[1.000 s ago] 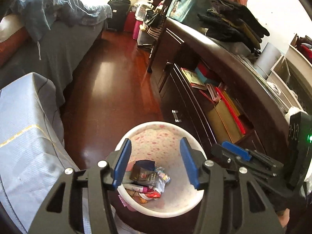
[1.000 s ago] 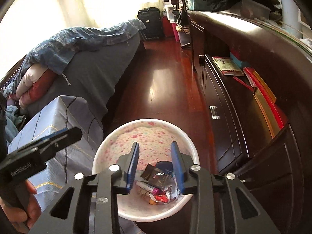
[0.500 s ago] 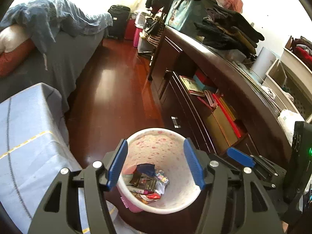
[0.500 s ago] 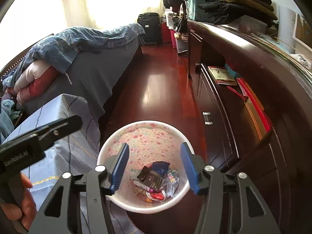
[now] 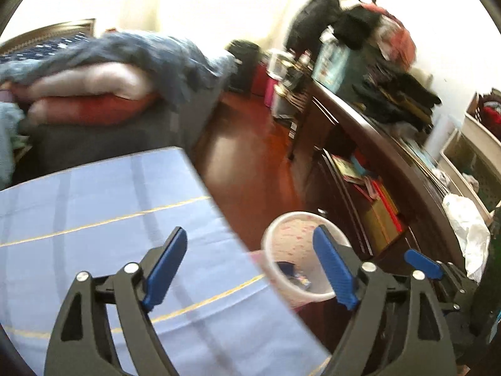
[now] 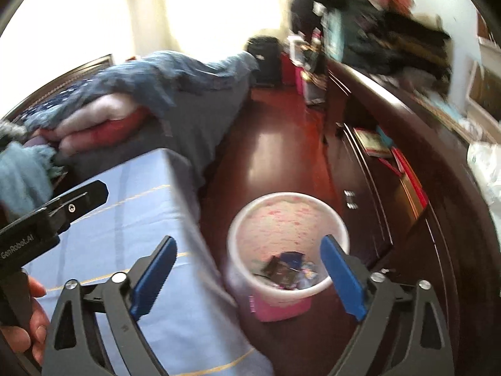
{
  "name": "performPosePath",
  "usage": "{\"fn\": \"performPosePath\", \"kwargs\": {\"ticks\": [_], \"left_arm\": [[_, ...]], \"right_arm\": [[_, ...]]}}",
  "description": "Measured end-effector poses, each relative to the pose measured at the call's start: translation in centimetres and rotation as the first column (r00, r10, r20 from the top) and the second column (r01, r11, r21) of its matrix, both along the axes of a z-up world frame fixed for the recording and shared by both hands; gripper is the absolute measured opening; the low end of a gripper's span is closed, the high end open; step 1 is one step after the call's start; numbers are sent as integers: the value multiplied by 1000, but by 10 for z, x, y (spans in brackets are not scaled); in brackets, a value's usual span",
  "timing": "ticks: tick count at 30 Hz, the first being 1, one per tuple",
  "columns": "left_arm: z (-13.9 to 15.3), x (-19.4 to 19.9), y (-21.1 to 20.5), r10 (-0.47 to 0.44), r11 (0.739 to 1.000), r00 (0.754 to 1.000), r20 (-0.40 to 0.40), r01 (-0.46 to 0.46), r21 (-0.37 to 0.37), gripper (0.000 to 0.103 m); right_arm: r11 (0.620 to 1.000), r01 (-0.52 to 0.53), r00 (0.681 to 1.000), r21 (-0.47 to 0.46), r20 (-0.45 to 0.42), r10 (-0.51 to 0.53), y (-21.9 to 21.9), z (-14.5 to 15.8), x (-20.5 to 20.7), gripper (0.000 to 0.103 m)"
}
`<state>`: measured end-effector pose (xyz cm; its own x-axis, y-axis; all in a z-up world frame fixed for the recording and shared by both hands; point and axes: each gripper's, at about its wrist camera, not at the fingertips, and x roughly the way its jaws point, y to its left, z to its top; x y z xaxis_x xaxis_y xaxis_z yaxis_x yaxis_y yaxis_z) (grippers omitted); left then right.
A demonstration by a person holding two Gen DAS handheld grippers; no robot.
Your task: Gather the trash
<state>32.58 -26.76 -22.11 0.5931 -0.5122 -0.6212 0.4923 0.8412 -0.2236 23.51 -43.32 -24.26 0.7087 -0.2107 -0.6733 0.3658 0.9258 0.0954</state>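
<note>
A white bin (image 6: 286, 216) with pink speckles and a pink base stands on the floor with several wrappers (image 6: 286, 271) at its bottom. It also shows in the left wrist view (image 5: 291, 235). My right gripper (image 6: 249, 277) is wide open and empty, raised above the bin and the table corner. My left gripper (image 5: 253, 269) is wide open and empty, over the table edge with its right finger (image 5: 333, 266) in front of the bin. The left gripper's body (image 6: 53, 213) shows at the left of the right wrist view.
A table under a light blue cloth (image 5: 103, 225) stands left of the bin. A dark wooden cabinet (image 6: 416, 163) with books and piled clothes runs along the right. A white crumpled bag (image 5: 469, 228) lies on its top. A bed (image 6: 150, 106) with bedding is behind. Red-brown floor (image 6: 275, 144) lies between.
Both grippers have lifted and swung left, away from over the bin toward the table, and both have opened wider. The views are motion-blurred.
</note>
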Motion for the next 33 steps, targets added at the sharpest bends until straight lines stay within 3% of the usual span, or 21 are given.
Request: {"fn": "performPosePath", "kwargs": {"ticks": [4, 9, 14, 21, 25, 33], "left_arm": [[28, -31, 67, 129, 992, 991, 46, -128, -18, 99], [63, -82, 150, 303, 953, 947, 106, -302, -33, 99], [102, -142, 210, 452, 891, 870, 196, -452, -48, 99], [152, -223, 255, 558, 824, 769, 312, -557, -102, 100], [170, -255, 263, 564, 820, 751, 343, -559, -125, 100], [187, -281, 257, 531, 843, 757, 380, -516, -151, 100]], "right_arm": [[995, -90, 995, -31, 51, 91, 58, 29, -14, 99], [977, -207, 970, -47, 120, 211, 123, 66, -40, 99], [954, -284, 936, -100, 188, 298, 168, 99, -68, 99], [920, -347, 877, -181, 286, 386, 209, 142, -118, 99], [921, -325, 865, -216, 326, 382, 213, 157, -140, 99], [940, -251, 866, -232, 380, 325, 210, 171, -163, 99]]}}
